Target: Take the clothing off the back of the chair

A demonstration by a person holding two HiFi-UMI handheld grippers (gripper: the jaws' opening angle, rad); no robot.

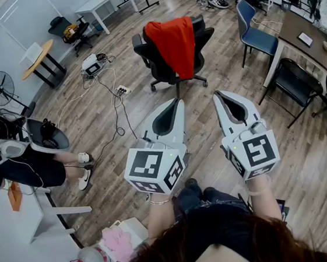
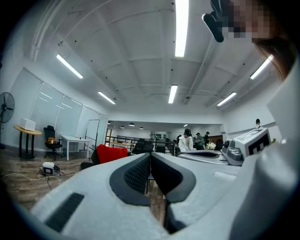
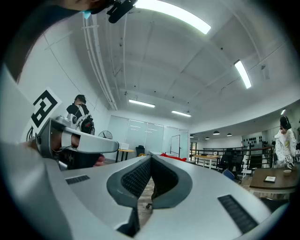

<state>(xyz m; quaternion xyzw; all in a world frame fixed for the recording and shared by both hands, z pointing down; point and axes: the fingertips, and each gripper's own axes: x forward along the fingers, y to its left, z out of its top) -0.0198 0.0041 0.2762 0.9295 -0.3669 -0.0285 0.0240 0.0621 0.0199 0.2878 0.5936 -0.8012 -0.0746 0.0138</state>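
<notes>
A red garment (image 1: pixel 173 44) hangs over the back of a black office chair (image 1: pixel 166 68) on the wooden floor, some way ahead of me. Both grippers are held level side by side, short of the chair and touching nothing. My left gripper (image 1: pixel 178 101) is shut with nothing in it, its tips aimed at the chair's base. My right gripper (image 1: pixel 217 93) is also shut and empty, just to the right. In the left gripper view the red garment (image 2: pixel 111 153) shows far off past the closed jaws. A red sliver of the garment (image 3: pixel 171 157) peeks over the jaws in the right gripper view.
A blue chair (image 1: pixel 254 35) and a black folding chair (image 1: pixel 296 86) stand by a long desk (image 1: pixel 309 43) at the right. Cables and a power strip (image 1: pixel 122 91) lie on the floor left of the office chair. A seated person (image 1: pixel 19 155) is at the left by a fan (image 1: pixel 0 87).
</notes>
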